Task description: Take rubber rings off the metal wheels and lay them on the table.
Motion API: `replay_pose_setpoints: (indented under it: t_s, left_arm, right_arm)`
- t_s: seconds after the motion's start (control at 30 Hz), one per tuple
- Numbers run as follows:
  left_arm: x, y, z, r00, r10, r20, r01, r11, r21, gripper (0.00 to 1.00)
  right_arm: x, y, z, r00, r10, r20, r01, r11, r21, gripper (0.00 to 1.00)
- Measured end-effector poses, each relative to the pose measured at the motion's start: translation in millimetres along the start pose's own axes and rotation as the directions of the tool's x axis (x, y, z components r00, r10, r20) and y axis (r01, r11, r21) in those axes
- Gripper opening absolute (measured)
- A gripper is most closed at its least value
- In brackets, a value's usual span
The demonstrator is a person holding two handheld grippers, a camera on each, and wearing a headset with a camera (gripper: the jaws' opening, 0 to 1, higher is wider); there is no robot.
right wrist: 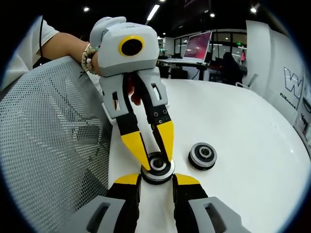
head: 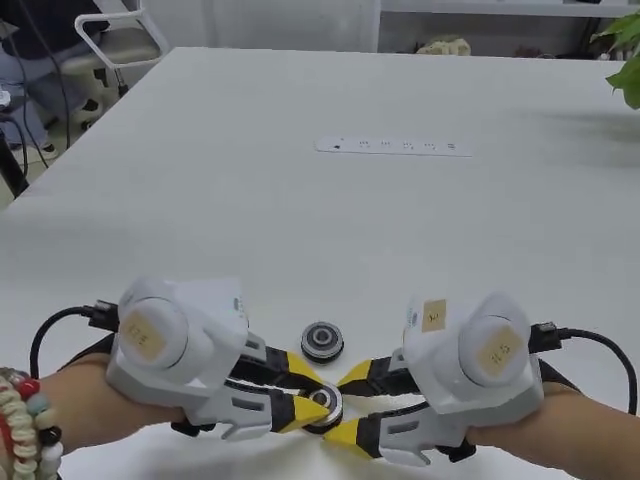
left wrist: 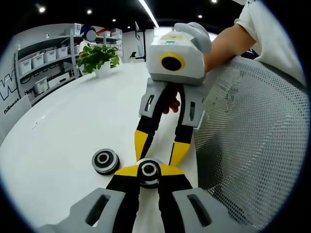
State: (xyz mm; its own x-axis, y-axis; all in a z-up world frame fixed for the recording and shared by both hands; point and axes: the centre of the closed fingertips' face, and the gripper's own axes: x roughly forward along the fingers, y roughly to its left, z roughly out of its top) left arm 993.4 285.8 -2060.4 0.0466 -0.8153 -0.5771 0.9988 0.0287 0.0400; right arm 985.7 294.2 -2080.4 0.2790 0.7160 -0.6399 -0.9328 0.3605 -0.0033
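1. The left hand-held gripper (left wrist: 149, 171) is clamping a metal wheel (head: 323, 403) between its yellow tips. It is holding the wheel low over the tabletop (head: 330, 230), at the near edge in front of the person.
2. The right hand-held gripper (right wrist: 157, 180) is facing the same wheel from the opposite side, its jaws standing parted on either side of it. Whether they are pressing on the wheel or merely flanking it, I cannot tell (the tips of the two tools are crowding each other there).
3. A second wheel (head: 322, 340) is lying flat on the tabletop just beyond the held one, apart from both tools. It is wearing its black rubber ring (left wrist: 95, 164) around the rim.
4. The held wheel is also showing a dark band round its outside, so its ring is looking as if it is on.
5. Judging from this, the task is sitting at its very start. The first ring is only being set up for pulling, and both rings are waiting to be stripped off and laid on the tabletop.
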Motion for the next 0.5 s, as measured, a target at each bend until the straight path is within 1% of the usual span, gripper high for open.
replay_pose_setpoints:
  t_s: [0.07, 0.2, 0.33, 0.5]
  left_arm:
    - [0.2, -0.2, 0.2, 1.0, 0.0, 0.001, 0.0, 1.0, -0.002, 0.08]
    - [0.6, -0.1, 0.2, 1.0, 0.002, 0.002, -0.002, 1.0, -0.001, 0.08]
    - [0.7, -0.2, 0.4, 1.0, 0.001, 0.001, -0.001, 1.0, 0.0, 0.08]
    - [0.7, -0.2, 0.5, 1.0, 0.002, 0.002, -0.002, 1.0, -0.001, 0.08]
  right_arm:
    - [0.3, -0.8, 0.8, 1.0, -0.002, 0.008, 0.001, 1.0, 0.024, 0.24]
    - [-0.4, -1.5, 0.7, 0.9999, -0.002, 0.015, 0.001, 1.0, 0.03, 0.23]
    - [-2.8, -3.7, 2.2, 0.9997, 0.007, 0.022, -0.008, 0.998, 0.058, 0.21]
    - [-2.8, -2.5, 1.3, 0.9998, 0.012, 0.017, -0.013, 0.999, 0.051, 0.2]
